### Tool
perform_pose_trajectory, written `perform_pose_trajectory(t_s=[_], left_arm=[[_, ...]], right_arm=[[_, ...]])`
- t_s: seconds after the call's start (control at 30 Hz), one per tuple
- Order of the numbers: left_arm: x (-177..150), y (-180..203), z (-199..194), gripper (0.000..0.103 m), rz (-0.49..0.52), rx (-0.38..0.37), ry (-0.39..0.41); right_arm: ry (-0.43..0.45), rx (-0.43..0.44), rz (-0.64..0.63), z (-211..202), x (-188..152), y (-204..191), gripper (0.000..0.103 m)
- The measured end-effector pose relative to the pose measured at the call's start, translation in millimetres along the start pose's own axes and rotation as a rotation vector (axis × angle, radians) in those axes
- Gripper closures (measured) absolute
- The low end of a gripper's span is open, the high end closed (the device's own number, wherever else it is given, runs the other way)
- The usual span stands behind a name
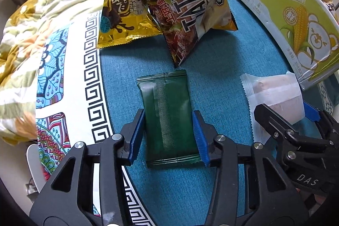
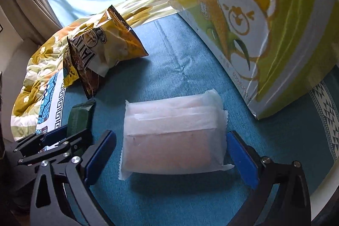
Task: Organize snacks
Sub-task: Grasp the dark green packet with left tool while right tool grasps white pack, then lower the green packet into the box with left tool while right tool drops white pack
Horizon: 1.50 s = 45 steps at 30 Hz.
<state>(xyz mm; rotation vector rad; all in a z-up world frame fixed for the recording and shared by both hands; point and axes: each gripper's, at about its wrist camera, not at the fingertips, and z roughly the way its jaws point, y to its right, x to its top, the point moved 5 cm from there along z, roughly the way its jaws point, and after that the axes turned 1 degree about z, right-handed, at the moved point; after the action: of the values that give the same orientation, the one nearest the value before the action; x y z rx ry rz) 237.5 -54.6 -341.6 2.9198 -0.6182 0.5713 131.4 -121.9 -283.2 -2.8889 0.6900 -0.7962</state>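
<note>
You had the left gripper (image 1: 169, 130) clamped on the green packet (image 1: 169, 115), its blue pads pressed against the packet's two long edges while it lay flat on the teal cloth (image 1: 211, 52). That packet sat well apart from the corn box (image 1: 275, 3), out on the side toward the patterned border. The white-wrapped cake (image 2: 171, 135) lay much nearer the corn box, just in front of its lower corner. Your right gripper (image 2: 169, 151) straddled that cake with its tongs spread; the pads stood clear of the wrapper on both sides, so nothing was pinched there.

Farther from the corn box than either, the gold chocolate bag (image 1: 120, 18) and the brown chip bag (image 1: 186, 16) leaned against each other at the cloth's far edge, untouched.

Judging by this, you were at the pick-up step, one snack secured and the second only framed. The next move likely called for squeezing the right tongs onto the cake gently, since the soft wrapper could crush, then lifting both toward the corn box.
</note>
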Motion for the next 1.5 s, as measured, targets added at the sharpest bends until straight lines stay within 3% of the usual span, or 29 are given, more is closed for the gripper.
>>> perform_pose_trajectory(t_s=[0.4,0.67,0.9,1.2,1.5], left_arm=[[-4,-35,-7,0.062,-0.051,0.004,-0.006],[-10,-48,-19,0.062,-0.074,0.0,0.008],[-8,-54,-44,0.062,-0.082,-0.011,0.04],[21,-45,-113,0.062,-0.056,-0.022,0.152],[69,9,-184,0.062,0.018,-0.065,0.274]], right_arm=[[0.003,-0.089,-0.123,14,3,-14,0.002],[0.044,-0.096,-0.178,12,6,-24,0.03],[0.055,-0.053,-0.174,1,8,-31,0.033],[0.136,0.005,-0.19,-58,30,-50,0.033],[0.216,0.051,-0.174,-139,72,-41,0.033]])
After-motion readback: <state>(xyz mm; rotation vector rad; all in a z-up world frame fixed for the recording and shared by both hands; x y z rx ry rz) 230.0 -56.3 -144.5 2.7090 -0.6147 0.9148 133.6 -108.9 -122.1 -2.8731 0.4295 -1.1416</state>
